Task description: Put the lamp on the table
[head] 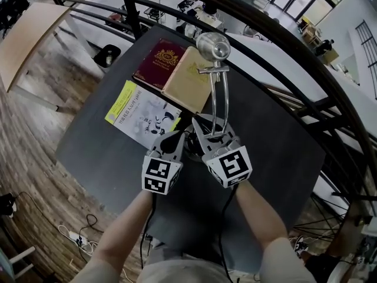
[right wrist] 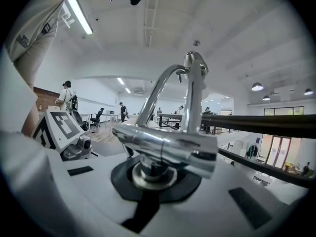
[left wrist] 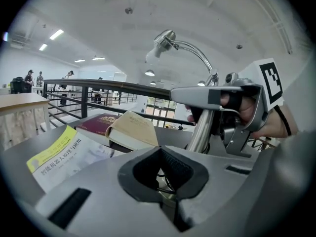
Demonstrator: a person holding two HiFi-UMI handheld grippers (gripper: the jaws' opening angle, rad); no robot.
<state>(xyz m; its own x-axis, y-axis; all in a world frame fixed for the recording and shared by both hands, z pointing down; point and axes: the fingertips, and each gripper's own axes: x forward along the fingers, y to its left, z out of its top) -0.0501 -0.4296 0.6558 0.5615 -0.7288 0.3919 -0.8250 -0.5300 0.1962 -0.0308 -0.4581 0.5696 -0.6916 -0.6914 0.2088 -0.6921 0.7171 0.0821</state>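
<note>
A chrome lamp (head: 215,81) stands upright over the dark grey table (head: 277,152), its round head (head: 213,45) at the top. My right gripper (head: 212,135) is shut on the lamp's lower stem, which fills the right gripper view as a thick chrome tube (right wrist: 168,142) above the closed jaws (right wrist: 155,174). My left gripper (head: 177,139) sits just left of it, almost touching. Its jaws (left wrist: 165,179) are shut, and a thin dark cord shows through the small gap between the pads; I cannot tell whether it is pinched. The lamp's stem (left wrist: 200,127) rises just beyond.
Three books lie on the table's far left: a maroon book (head: 158,61), a tan book (head: 188,78) and a yellow-and-white booklet (head: 141,114). A dark metal railing (head: 330,81) curves behind the table. A black bin (head: 109,55) and floor cables (head: 76,237) lie to the left.
</note>
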